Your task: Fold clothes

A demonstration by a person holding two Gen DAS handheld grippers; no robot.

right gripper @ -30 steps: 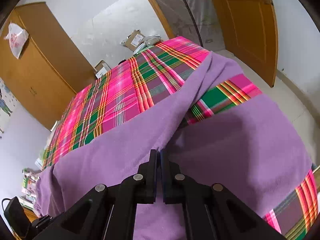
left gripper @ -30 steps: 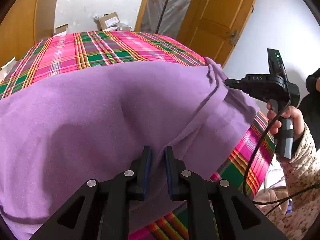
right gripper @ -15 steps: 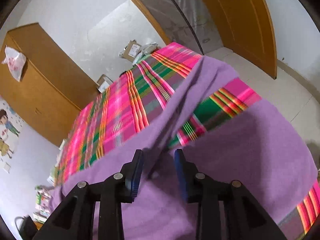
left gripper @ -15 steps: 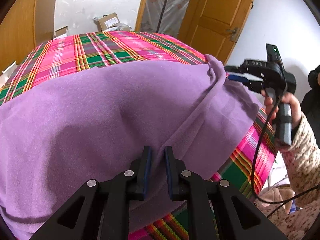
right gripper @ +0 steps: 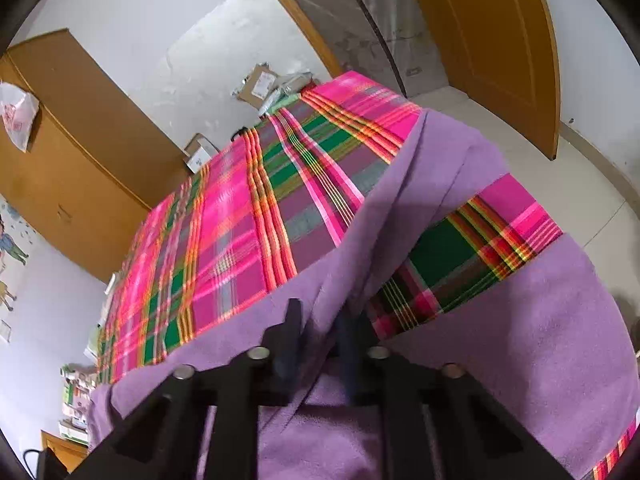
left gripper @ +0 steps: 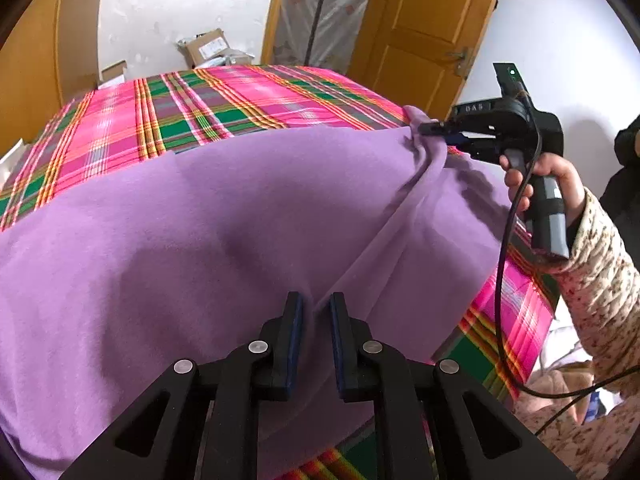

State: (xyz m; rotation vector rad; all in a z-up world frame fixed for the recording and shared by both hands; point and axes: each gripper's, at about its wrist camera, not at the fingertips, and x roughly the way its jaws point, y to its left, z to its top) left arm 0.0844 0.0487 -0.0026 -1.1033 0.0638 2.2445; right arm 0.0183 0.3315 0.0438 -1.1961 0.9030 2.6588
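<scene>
Plaid bedspread [left gripper: 248, 100] beyond the purple garment [left gripper: 200, 232] lies bare (boxes [left gripper: 206, 46] well behind).

Even, bright daylight, no glare. Soft shadow on the purple cloth [left gripper: 240, 248] just ahead of the left gripper [left gripper: 314, 320]. Left view sharp. Right view: right gripper [right gripper: 320, 332] motion-blurred, its fingers smeared; background crisp. Strong fisheye bending of door frames, black vignette in all corners.

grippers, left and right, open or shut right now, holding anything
Left gripper: open, a ridge of the purple garment between its fingers.
Right gripper: open, garment fold in the gap.
</scene>
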